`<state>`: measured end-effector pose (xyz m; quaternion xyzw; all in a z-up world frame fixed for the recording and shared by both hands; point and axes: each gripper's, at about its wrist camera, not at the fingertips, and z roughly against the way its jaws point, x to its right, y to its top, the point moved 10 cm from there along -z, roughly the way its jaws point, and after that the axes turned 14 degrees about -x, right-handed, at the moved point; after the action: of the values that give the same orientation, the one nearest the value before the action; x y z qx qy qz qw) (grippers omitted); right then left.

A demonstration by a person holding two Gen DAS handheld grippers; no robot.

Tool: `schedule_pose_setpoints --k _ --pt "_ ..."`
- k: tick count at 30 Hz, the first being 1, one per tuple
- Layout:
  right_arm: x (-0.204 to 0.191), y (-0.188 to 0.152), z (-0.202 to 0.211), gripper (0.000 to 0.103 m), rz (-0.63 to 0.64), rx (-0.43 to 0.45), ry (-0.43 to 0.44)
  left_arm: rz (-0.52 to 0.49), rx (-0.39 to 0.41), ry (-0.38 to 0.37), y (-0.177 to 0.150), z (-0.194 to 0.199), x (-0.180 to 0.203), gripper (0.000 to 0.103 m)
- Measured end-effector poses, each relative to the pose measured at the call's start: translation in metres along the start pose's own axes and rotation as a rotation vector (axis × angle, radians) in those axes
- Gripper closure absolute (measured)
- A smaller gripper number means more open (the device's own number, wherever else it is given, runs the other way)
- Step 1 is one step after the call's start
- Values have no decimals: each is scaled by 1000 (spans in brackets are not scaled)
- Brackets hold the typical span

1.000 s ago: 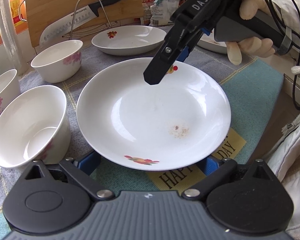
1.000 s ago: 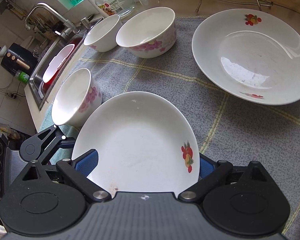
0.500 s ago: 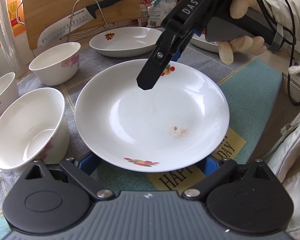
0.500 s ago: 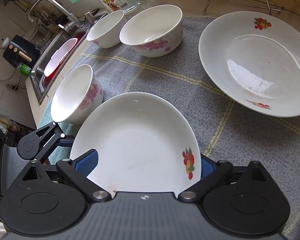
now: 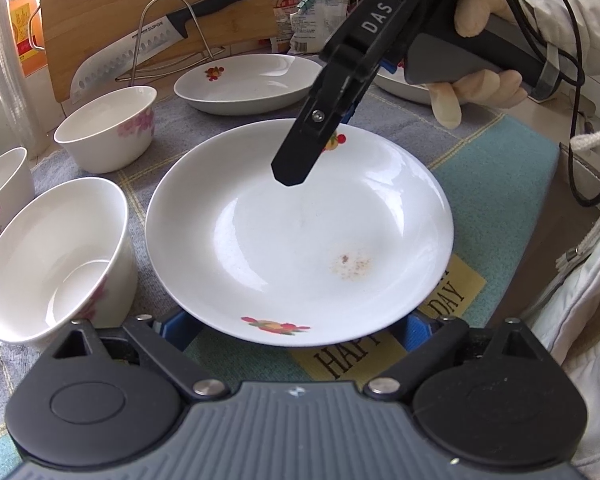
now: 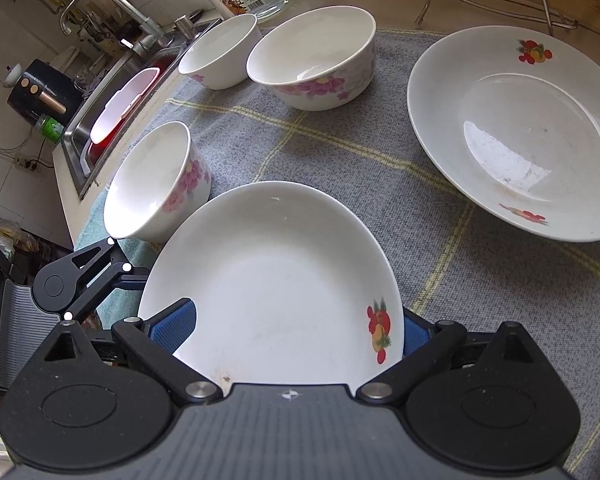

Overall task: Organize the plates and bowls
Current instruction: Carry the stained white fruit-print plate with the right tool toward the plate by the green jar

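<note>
Left claw (image 5: 296, 324): jaws just narrowing, spread astride plate's (image 5: 300, 240) near rim | Right claw (image 6: 296, 330): splayed around far rim, grip unclear

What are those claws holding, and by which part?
The right gripper pinches the white plate's rim beside a fruit print. The left gripper's jaws have just been closing around the opposite rim, not pressing.
</note>
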<state>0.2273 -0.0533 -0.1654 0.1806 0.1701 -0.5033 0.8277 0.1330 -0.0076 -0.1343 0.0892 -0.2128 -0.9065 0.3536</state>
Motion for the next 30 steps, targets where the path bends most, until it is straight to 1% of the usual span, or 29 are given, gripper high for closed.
schedule_pose_setpoints --k 4,6,10,13,17,22,30 --pt "5 9 6 1 -8 36 11 4 1 0 0 1 -1 6" --pt "4 12 6 1 -5 35 28 5 3 3 0 1 0 6" --pt "-1 12 4 0 15 25 21 7 5 11 0 2 0 6" --pt "-3 11 3 0 30 21 2 7 6 21 0 2 1 5" --pt "-5 7 4 0 32 13 8 5 0 29 -1 3 2 5" --pt "-7 3 6 0 31 14 10 10 -6 19 -1 4 3 5" --pt "-7 -4 14 0 21 30 10 -3 7 8 3 9 9 5"
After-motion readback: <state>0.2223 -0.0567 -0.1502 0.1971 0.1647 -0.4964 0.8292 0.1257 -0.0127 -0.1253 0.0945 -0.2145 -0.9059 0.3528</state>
